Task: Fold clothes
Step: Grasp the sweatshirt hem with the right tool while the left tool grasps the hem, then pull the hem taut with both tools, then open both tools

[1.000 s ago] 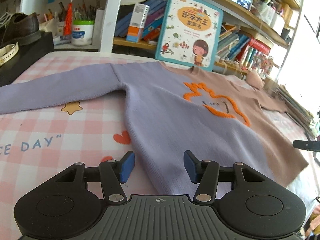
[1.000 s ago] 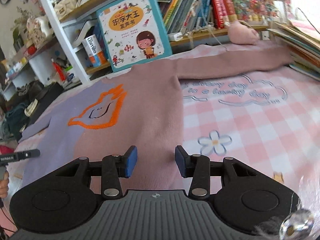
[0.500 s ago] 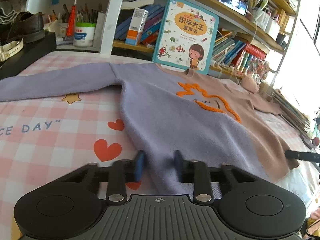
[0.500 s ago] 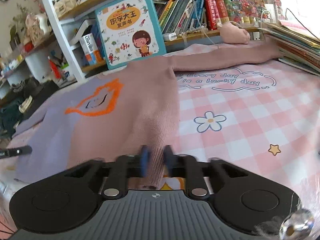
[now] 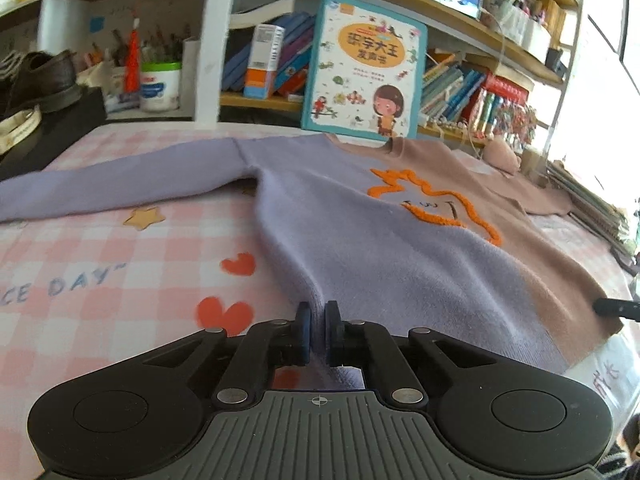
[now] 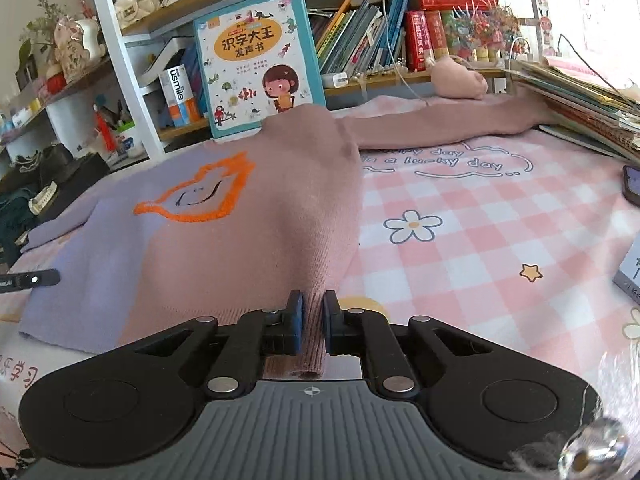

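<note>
Sweater [image 5: 384, 264]: lies flat, front up, on the pink checked cloth [image 5: 120, 264], its sleeves spread to both sides; one half is lilac, the other dusty pink, with an orange outline [image 5: 436, 204] on the chest.
Left gripper [image 5: 316, 316]: at the lilac corner of the hem; its jaws have just been closing and now pinch a ridge of lilac knit between the blue pads.
Right gripper [image 6: 311, 312]: at the pink corner of the hem; its jaws are clamped tight on a fold of ribbed pink knit, which runs up between the pads.
Hem: pulled up into a small peak at each gripper; the rest of the body rests on the cloth.
Collar: touches the foot of the picture book [image 6: 256, 60], which leans upright against the shelf [image 6: 360, 80].
Pink sleeve [image 6: 448, 128]: reaches to the stack of books [image 6: 584, 108] at the far right.
Lilac sleeve [image 5: 120, 184]: stretches left, toward a dark box carrying a shoe [image 5: 40, 80].
Phone [image 6: 632, 184]: lies on the cloth at the right edge, well apart from the sweater.
</note>
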Tool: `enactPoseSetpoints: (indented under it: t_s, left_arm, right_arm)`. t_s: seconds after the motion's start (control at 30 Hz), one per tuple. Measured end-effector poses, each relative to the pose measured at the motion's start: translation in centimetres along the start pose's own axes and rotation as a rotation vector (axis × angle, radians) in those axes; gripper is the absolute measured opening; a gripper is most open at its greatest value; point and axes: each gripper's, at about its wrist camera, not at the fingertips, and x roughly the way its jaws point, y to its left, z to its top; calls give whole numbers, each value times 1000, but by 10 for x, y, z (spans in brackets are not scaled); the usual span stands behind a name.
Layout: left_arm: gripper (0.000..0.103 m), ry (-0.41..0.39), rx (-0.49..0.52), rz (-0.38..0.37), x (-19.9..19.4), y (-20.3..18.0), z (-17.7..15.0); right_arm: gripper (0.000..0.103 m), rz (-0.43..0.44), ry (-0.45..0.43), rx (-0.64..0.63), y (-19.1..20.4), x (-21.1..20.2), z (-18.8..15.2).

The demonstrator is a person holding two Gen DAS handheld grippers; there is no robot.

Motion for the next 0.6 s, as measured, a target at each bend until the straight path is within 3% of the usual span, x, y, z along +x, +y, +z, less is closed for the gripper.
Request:
enactPoseSetpoints:
  t_s: [0.6]
  left_arm:
    - [5, -14, -66, 24, -12, 12, -11]
  right_arm:
    - [11, 29, -6, -26, 9, 4, -2]
